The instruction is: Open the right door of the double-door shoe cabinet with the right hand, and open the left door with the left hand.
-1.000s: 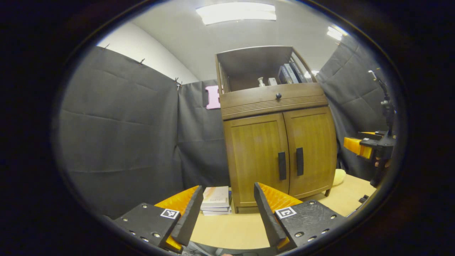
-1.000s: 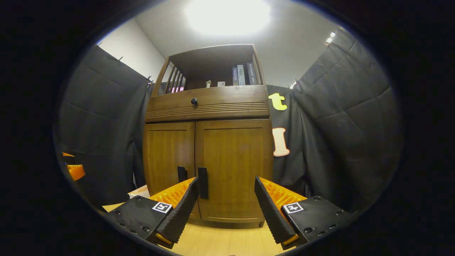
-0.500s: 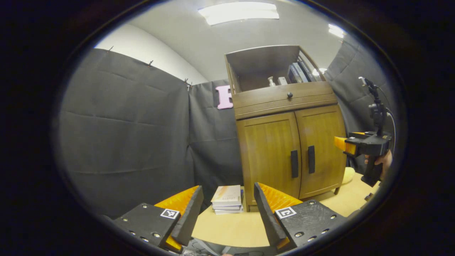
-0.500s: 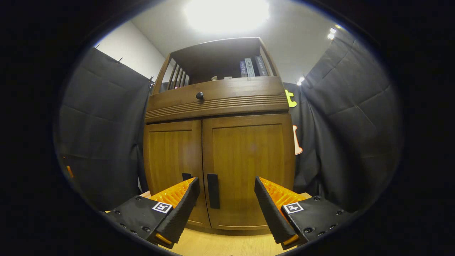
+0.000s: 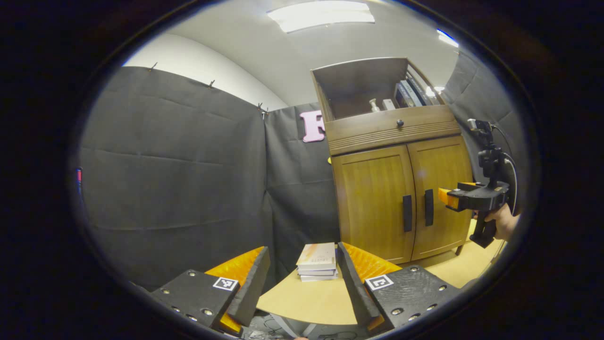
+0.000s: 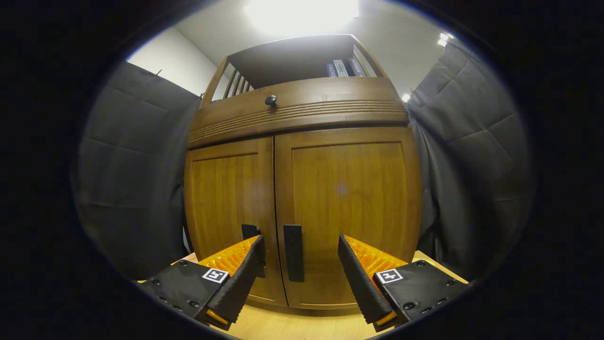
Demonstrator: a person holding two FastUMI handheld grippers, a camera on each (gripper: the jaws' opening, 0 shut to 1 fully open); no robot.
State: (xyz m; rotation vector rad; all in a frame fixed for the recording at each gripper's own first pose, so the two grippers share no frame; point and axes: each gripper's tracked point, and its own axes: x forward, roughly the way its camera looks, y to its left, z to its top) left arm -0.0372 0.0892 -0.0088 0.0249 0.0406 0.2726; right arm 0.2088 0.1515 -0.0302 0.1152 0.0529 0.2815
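Both doors of the shoe cabinet [image 6: 302, 208] remain closed. Spread wide and empty, the right gripper [image 6: 299, 276] hangs near the right door's handle [image 6: 293, 252]; the left gripper [image 5: 302, 278], equally open and empty, sits far from the left door [image 5: 377, 200].

Left door's handle [image 6: 250, 232] partly behind the right gripper [image 6: 300, 264]'s finger.
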